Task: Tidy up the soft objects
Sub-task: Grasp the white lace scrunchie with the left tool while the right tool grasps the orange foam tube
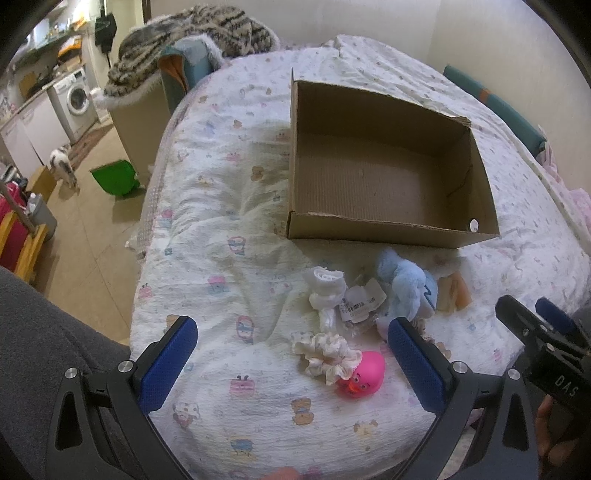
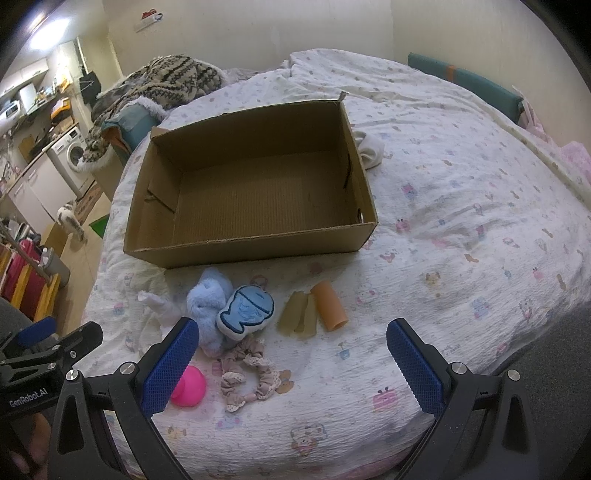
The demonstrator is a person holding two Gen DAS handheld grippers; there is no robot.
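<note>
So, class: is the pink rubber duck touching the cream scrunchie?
Touching. In the left wrist view the cream scrunchie overlaps the pink rubber duck at its head, no gap.

soft, even indoor light with faint shadows; a ceiling lamp [image 2: 48,27] glares upper left; fisheye bends the dark, vignetted edges.

"DAS" on the right gripper [image 1: 550,339] body; "GenRobot.AI" on the left gripper [image 2: 55,334] body; paper tag [image 1: 364,299] print unreadable.
</note>
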